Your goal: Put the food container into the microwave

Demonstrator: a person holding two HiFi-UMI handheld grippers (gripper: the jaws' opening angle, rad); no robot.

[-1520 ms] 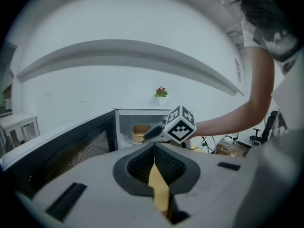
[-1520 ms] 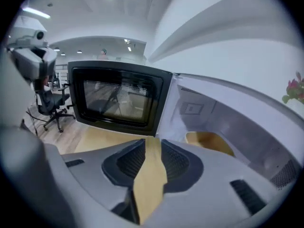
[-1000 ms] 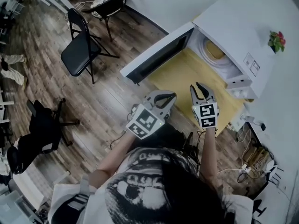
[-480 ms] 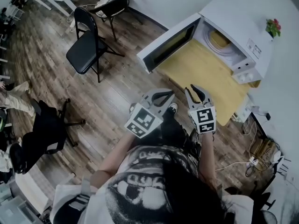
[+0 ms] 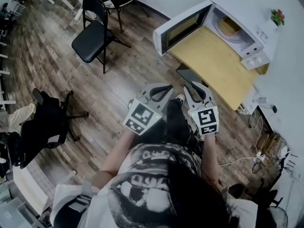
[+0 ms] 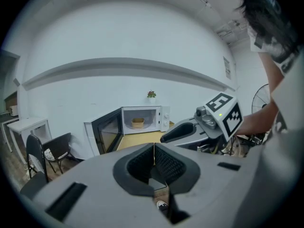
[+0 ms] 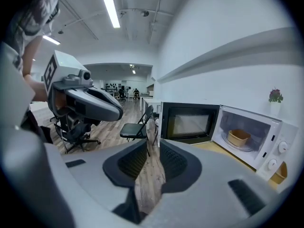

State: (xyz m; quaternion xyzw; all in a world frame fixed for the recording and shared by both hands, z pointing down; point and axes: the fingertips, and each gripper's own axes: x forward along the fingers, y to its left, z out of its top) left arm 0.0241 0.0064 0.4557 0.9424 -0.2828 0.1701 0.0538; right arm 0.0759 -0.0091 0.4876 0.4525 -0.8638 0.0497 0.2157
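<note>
The white microwave (image 5: 247,14) stands on a yellow wooden table (image 5: 213,68) with its door (image 5: 183,26) swung wide open. A tan food container (image 5: 230,26) sits inside on the turntable, also visible as the container (image 6: 137,122) and the container (image 7: 238,137) in the gripper views. Both grippers hang over the floor, well short of the table. My left gripper (image 5: 167,88) has its jaws closed tip to tip on nothing. My right gripper (image 5: 198,87) shows a narrow gap between its jaws, empty.
A black folding chair (image 5: 92,37) stands on the wood floor left of the microwave door. An office chair (image 5: 45,127) is at the far left. A small potted plant (image 5: 277,17) tops the microwave. Cables (image 5: 259,151) lie by the wall on the right.
The microwave and table have slid further up and away in the head view. Both grippers have drawn back from the table and stay empty.
</note>
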